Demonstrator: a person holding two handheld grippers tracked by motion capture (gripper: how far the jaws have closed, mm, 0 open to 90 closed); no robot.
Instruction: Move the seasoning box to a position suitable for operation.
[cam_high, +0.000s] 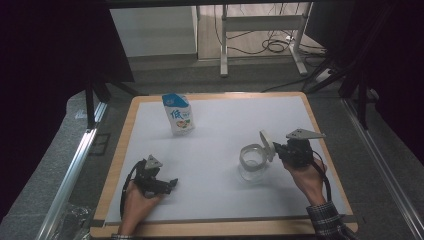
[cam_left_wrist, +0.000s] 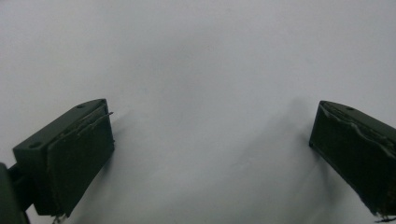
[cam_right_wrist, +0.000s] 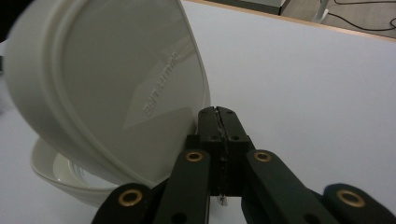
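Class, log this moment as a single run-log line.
right hand-held gripper: shut on lid, tilted over clear container | left hand-held gripper: open | pouch: upright

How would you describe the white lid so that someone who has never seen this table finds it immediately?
Start at the white table and go to its right half, where a clear round container stands. Just above the container's right rim, the right gripper pinches the lid by its edge, tilted up. It is the only flat, opaque white oval; the pouch far behind is blue and printed.
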